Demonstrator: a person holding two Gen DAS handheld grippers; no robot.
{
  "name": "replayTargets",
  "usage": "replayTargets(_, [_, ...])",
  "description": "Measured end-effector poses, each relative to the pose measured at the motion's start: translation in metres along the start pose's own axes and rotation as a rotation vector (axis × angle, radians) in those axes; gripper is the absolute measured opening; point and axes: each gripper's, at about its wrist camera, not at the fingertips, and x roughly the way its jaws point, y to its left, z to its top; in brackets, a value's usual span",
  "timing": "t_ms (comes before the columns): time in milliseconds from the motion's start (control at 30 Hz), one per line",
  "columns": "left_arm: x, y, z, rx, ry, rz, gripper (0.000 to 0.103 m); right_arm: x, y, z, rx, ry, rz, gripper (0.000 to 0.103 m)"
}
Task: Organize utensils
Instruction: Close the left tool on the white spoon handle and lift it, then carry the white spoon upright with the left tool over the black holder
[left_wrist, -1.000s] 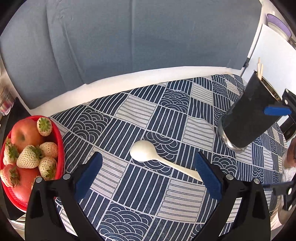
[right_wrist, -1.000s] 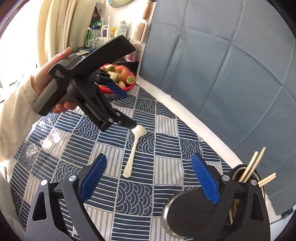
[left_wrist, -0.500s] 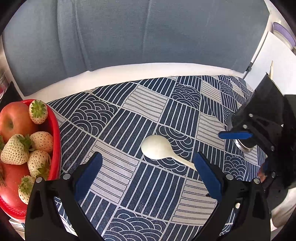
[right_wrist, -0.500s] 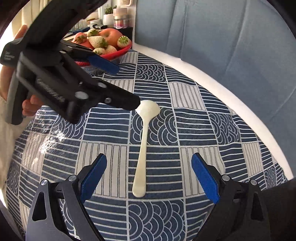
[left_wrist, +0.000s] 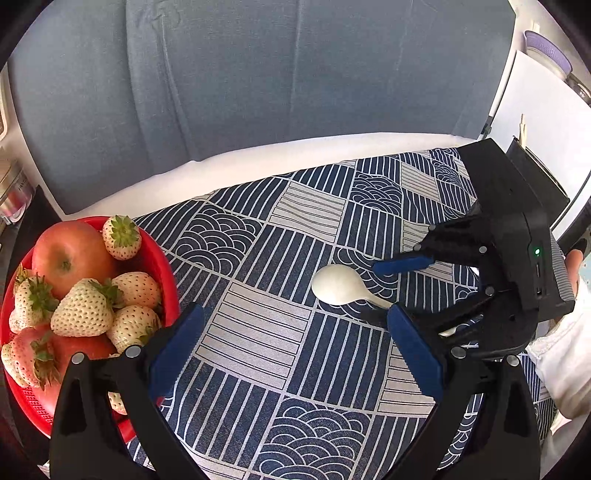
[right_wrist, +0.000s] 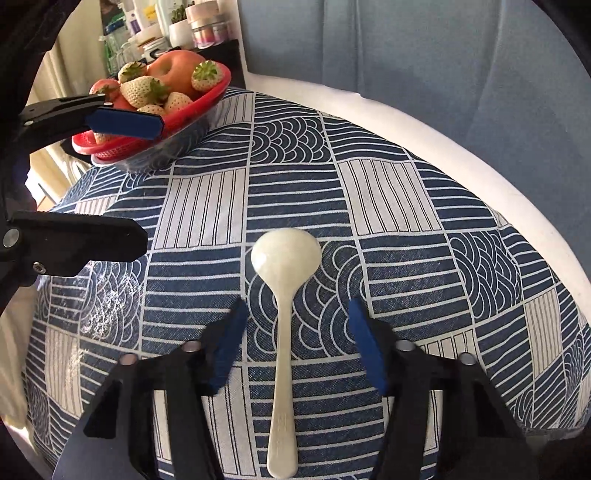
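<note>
A white spoon (right_wrist: 282, 332) lies on the blue patterned tablecloth (right_wrist: 406, 236), bowl pointing away. My right gripper (right_wrist: 295, 343) is open, its blue pads either side of the spoon's handle, low over the cloth. In the left wrist view the spoon (left_wrist: 338, 286) lies mid-table with the right gripper (left_wrist: 402, 280) straddling its handle from the right. My left gripper (left_wrist: 295, 350) is open and empty, hovering near the table's front. The black utensil holder (left_wrist: 532, 162) with a chopstick tip peeks out behind the right gripper.
A red basket (left_wrist: 162, 269) of strawberries and apples sits at the left table edge; it also shows in the right wrist view (right_wrist: 207, 99). A grey padded wall (left_wrist: 258, 74) backs the table. Jars stand on a shelf (right_wrist: 177, 29) beyond the basket.
My right gripper has moved forward and down until its pads straddle the spoon's handle, and its jaws have narrowed. The left gripper shifted slightly left and stayed open.
</note>
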Motion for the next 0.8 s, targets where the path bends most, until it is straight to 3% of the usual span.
replayTargets(33, [-0.001, 0.002, 0.000, -0.005, -0.002, 0.003, 0.097, -0.001, -0.002, 0.002, 0.019, 0.011, 0.028, 0.007])
replayTargets(333, [-0.009, -0.002, -0.001, 0.001, -0.020, -0.005, 0.097, -0.022, -0.029, -0.020, 0.173, -0.062, 0.127, 0.007])
replayTargets(500, [0.005, -0.028, -0.007, 0.078, 0.021, -0.033, 0.097, -0.055, -0.037, -0.026, 0.212, -0.150, 0.165, 0.007])
replayTargets(633, [0.023, -0.051, -0.014, 0.126, 0.066, -0.102, 0.097, -0.074, -0.041, -0.023, 0.226, -0.213, 0.199, 0.007])
replayTargets(733, [0.033, -0.069, -0.014, 0.170, 0.044, -0.094, 0.097, -0.082, -0.043, -0.022, 0.241, -0.244, 0.219, 0.007])
replayTargets(767, [0.036, -0.072, -0.014, 0.173, 0.044, -0.103, 0.093, -0.083, -0.043, -0.023, 0.248, -0.255, 0.230, 0.007])
replayTargets(800, [0.038, -0.075, -0.013, 0.173, 0.048, -0.121, 0.079, -0.082, -0.042, -0.023, 0.252, -0.264, 0.231, 0.007])
